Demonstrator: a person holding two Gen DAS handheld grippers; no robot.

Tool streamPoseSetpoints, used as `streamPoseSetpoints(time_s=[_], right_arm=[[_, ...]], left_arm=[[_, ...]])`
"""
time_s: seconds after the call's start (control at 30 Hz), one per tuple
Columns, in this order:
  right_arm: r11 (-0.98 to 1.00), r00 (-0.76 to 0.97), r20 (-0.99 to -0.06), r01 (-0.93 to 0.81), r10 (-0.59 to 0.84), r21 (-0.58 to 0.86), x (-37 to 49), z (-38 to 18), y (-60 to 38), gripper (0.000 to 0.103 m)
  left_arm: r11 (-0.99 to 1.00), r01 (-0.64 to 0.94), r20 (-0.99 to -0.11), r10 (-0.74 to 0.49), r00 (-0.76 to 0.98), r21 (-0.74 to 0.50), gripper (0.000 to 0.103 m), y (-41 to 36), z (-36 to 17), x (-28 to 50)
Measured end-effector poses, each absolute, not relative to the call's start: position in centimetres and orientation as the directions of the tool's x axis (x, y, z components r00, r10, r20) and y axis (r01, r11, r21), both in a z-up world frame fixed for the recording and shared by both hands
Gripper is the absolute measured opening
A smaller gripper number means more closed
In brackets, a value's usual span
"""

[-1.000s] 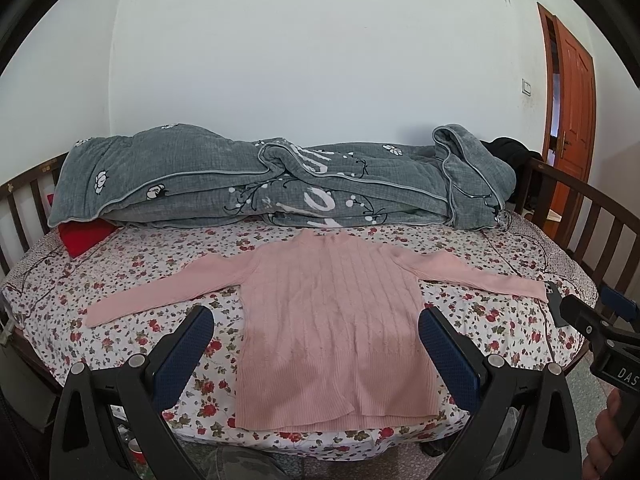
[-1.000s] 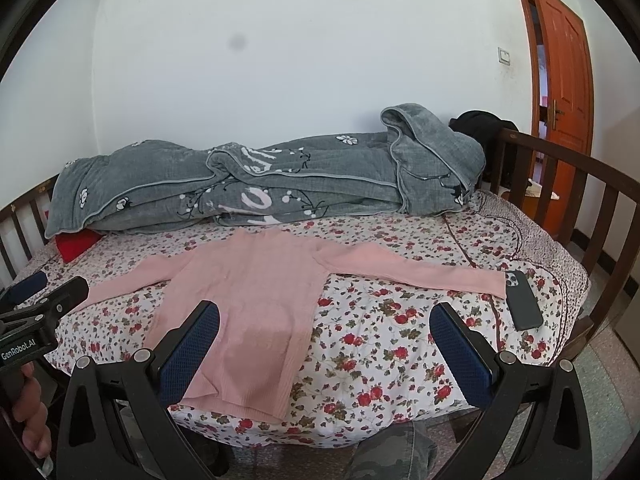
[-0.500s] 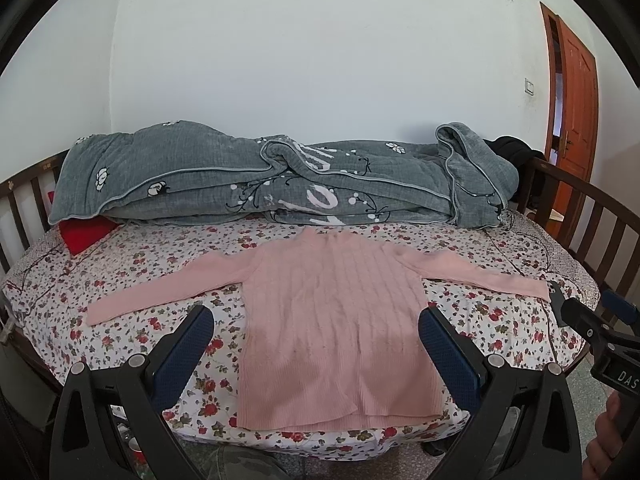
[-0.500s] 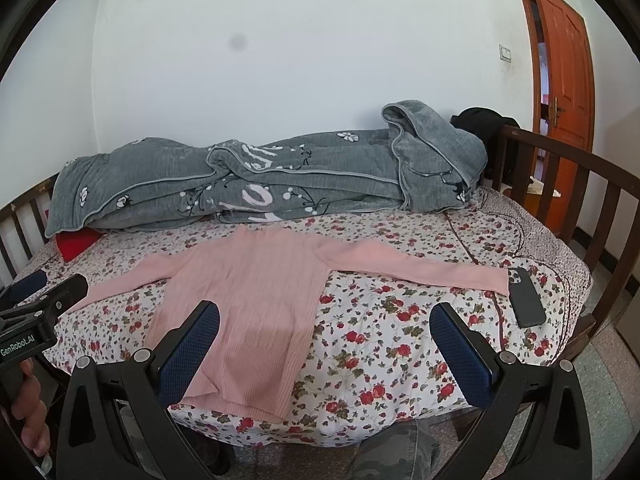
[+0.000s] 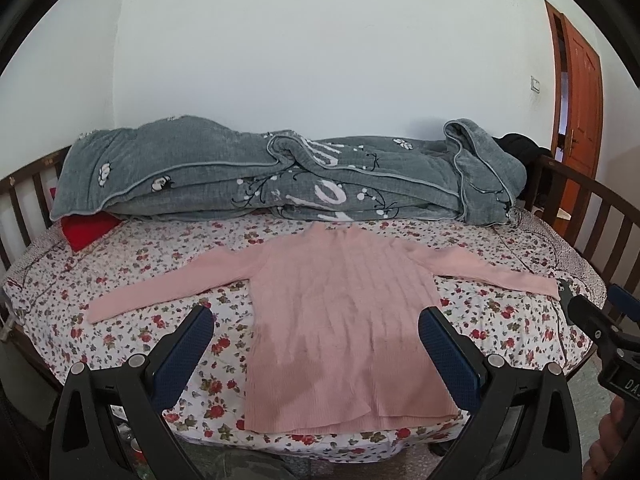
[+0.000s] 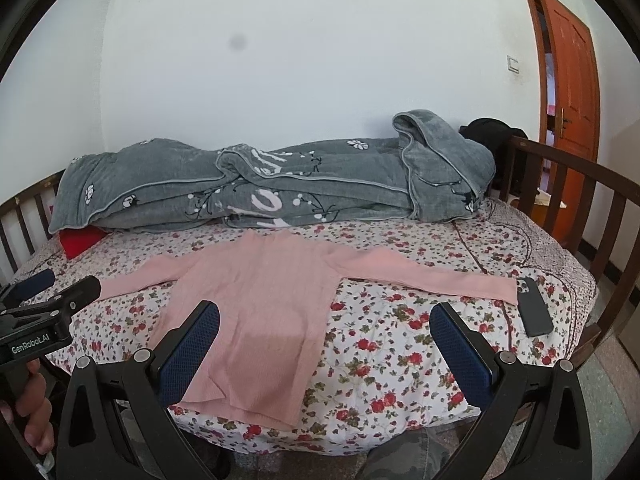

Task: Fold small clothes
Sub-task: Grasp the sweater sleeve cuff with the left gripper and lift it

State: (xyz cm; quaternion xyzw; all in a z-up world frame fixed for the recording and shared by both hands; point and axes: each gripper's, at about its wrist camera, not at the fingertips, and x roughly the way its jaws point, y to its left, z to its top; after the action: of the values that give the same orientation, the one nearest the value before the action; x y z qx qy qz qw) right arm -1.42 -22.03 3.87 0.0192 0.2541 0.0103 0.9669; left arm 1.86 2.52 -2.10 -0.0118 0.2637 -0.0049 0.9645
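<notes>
The pink sweater (image 5: 340, 320) lies flat on the bed (image 5: 120, 280), sleeves spread — ready for folding; both grippers' fingers (image 5: 184, 356) gape, empty.

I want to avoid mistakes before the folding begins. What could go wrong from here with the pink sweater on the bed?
1. The dark smartphone lies at the cuff of the pink ribbed knit sweater; lifting that sleeve may drag it toward the bed edge.
2. The sweater's hem reaches the edge of the floral bedsheet, so a pull might slide it off.
3. The open right gripper could pinch the sheet along with the knit.
</notes>
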Motion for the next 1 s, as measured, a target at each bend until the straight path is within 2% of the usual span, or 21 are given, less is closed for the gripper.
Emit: streamPoseSetpoints(time_s=[0.3,0.5,0.6,0.8,1.0], right_arm=[[0.996,0.870,-0.486,-0.077,0.089,0.045,0.9,1.0,-19.7,0.103],[0.996,0.826,-0.556,-0.079,0.092,0.048,4.2,-2.4,-17.8,0.103],[0.992,0.799,-0.588,-0.093,0.123,0.082,5.7,-4.0,-17.4,0.103],[0.993,0.791,-0.601,-0.092,0.118,0.074,8.3,-6.6,-16.4,0.101],[0.992,0.767,-0.629,-0.093,0.124,0.082,10.6,-8.5,-16.4,0.099]], left_arm=[[0.994,-0.041,-0.554,-0.021,0.832,-0.098,0.103,6.1,-6.5,4.3],[0.987,-0.078,-0.613,-0.023,0.790,-0.138,0.103,10.0,-10.6,7.1],[0.976,-0.126,-0.644,-0.017,0.765,-0.176,0.102,13.0,-12.9,8.8],[0.933,-0.259,-0.683,0.020,0.730,-0.248,0.096,20.0,-16.6,12.1],[0.879,-0.353,-0.675,0.050,0.736,-0.320,0.095,27.5,-18.2,15.0]])
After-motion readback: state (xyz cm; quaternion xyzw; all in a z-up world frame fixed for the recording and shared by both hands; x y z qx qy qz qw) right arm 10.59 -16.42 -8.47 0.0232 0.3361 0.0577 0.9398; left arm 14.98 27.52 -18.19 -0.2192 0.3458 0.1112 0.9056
